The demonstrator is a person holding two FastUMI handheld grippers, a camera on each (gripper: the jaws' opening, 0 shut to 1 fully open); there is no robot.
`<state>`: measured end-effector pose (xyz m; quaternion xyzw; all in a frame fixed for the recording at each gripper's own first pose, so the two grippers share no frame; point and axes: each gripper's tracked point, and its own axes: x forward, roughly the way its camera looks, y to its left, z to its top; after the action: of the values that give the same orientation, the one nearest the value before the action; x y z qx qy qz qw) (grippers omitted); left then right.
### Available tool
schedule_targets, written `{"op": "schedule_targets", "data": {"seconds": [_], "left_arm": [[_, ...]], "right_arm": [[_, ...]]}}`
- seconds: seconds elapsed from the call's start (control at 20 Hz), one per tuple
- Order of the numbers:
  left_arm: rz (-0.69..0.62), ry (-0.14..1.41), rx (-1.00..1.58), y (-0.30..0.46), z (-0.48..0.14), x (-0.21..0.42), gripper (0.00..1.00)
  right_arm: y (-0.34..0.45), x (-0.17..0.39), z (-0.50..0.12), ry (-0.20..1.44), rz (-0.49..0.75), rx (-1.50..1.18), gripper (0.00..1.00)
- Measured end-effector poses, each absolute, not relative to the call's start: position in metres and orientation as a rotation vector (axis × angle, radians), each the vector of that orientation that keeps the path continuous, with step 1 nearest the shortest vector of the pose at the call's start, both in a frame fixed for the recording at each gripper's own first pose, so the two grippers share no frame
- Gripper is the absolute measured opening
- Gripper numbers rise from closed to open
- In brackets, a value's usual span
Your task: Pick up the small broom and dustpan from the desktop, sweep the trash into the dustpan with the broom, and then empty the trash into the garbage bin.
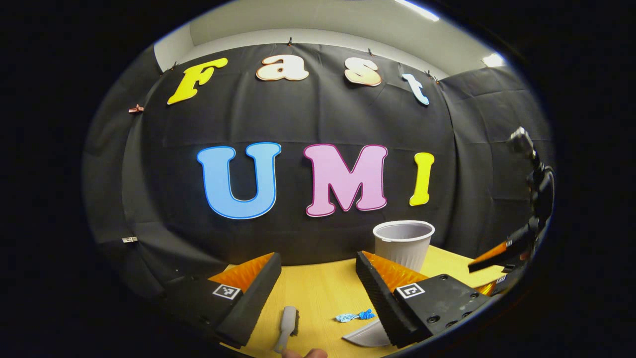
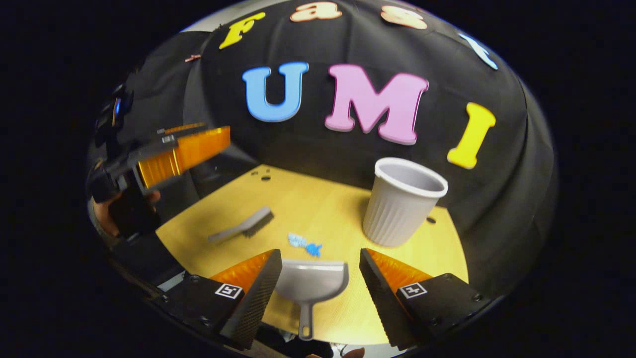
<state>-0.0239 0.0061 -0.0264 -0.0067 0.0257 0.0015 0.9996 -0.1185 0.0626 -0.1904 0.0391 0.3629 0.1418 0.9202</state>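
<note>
A small grey broom (image 1: pixel 287 327) lies on the yellow desktop (image 1: pixel 323 293), below and between my left gripper's (image 1: pixel 318 263) open fingers; it also lies left of centre as the broom (image 2: pixel 243 224) in the right gripper view. A grey dustpan (image 2: pixel 310 283) rests flat with its handle toward me, between the open fingers of my right gripper (image 2: pixel 320 261), which hovers above it. Blue trash scraps (image 2: pixel 304 244) lie just beyond the pan's mouth, and the scraps (image 1: pixel 354 315) sit beside the dustpan's edge (image 1: pixel 365 335) in the left gripper view. Neither gripper holds anything.
A white ribbed garbage bin (image 2: pixel 401 201) stands upright at the back right of the desktop, near the black cloth wall. The other gripper (image 2: pixel 164 154), held by a hand, hangs above the table's left side. Small holes (image 2: pixel 263 175) mark the far desktop.
</note>
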Motion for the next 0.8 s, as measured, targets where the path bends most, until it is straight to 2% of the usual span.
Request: {"op": "schedule_targets", "data": {"seconds": [0.3, 0.6, 0.8], "left_arm": [[0.027, 0.072, -0.015, 0.014, -0.036, -0.033, 0.98], [0.060, 0.089, -0.005, 0.027, -0.042, -0.043, 0.98], [0.084, 0.093, 0.003, 0.035, -0.042, -0.051, 0.98]], "right_arm": [[0.087, -0.165, -0.274, 1.085, 0.304, 0.197, 0.98], [0.095, -0.184, -0.351, 1.257, 0.298, 0.163, 0.98], [0.099, -0.183, -0.386, 1.292, 0.275, 0.134, 0.96]]}}
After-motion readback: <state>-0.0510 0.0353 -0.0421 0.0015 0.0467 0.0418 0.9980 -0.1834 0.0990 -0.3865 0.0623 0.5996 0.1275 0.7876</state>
